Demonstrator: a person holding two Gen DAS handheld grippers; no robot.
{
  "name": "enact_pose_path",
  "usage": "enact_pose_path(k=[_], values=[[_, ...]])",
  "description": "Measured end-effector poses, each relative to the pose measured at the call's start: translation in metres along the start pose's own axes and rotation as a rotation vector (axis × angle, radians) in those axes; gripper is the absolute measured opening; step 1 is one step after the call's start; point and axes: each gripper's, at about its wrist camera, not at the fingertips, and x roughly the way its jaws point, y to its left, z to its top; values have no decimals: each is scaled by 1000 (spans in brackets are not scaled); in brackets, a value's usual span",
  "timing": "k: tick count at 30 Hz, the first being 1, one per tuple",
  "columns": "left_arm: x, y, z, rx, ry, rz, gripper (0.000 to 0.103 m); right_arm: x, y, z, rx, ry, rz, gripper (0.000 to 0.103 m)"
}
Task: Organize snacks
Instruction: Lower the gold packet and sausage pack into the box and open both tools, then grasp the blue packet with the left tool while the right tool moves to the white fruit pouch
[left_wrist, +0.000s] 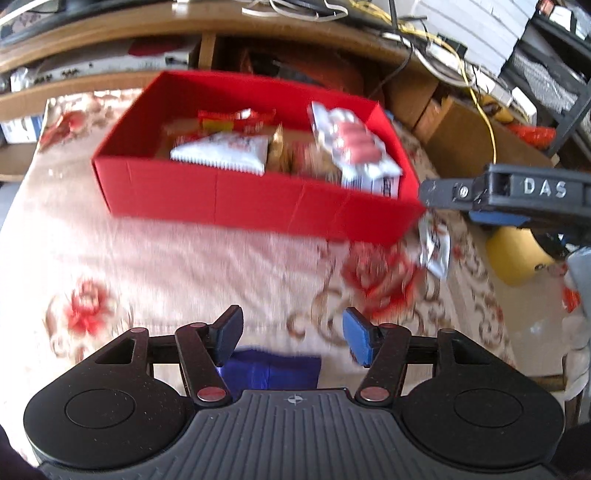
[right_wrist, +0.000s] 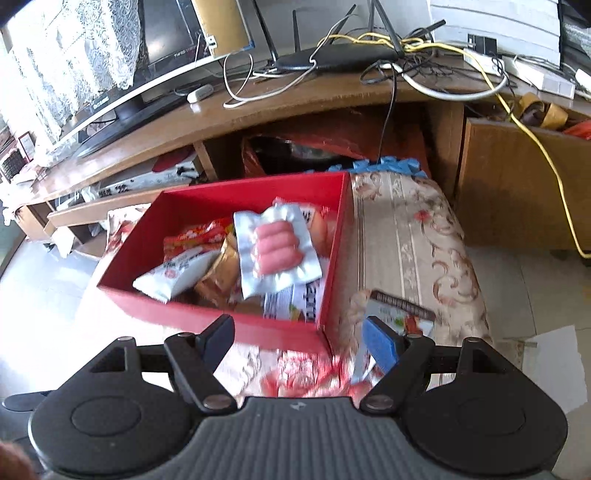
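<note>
Both grippers, left gripper (left_wrist: 293, 339) and right gripper (right_wrist: 299, 341), are hovering wide and empty; next, picking the snack packet (right_wrist: 400, 314) lying beside the red box's (right_wrist: 229, 317) near right corner.

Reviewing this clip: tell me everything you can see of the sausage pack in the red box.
The sausage pack is a silvery, foil-like pouch with a clear window showing four pink sausages side by side. It looks sealed, with flat crimped margins. It sits tilted on top of the other snacks at the right end of the red box, lying over a white printed packet and beside a golden-brown wrapper. From the left wrist view it leans up near the right wall. Neither gripper touches it.
</note>
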Motion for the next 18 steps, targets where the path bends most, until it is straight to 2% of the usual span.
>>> enact_pose_path(k=[6, 13, 18], values=[[7, 0, -18, 15, 52, 25, 71, -2, -6, -16, -15, 35, -8, 84], [12, 3, -26, 20, 72, 66, 84, -2, -25, -22, 10, 57, -23, 84], [20, -3, -34, 48, 98, 82, 86, 2, -36, -24, 26, 76, -31, 85]])
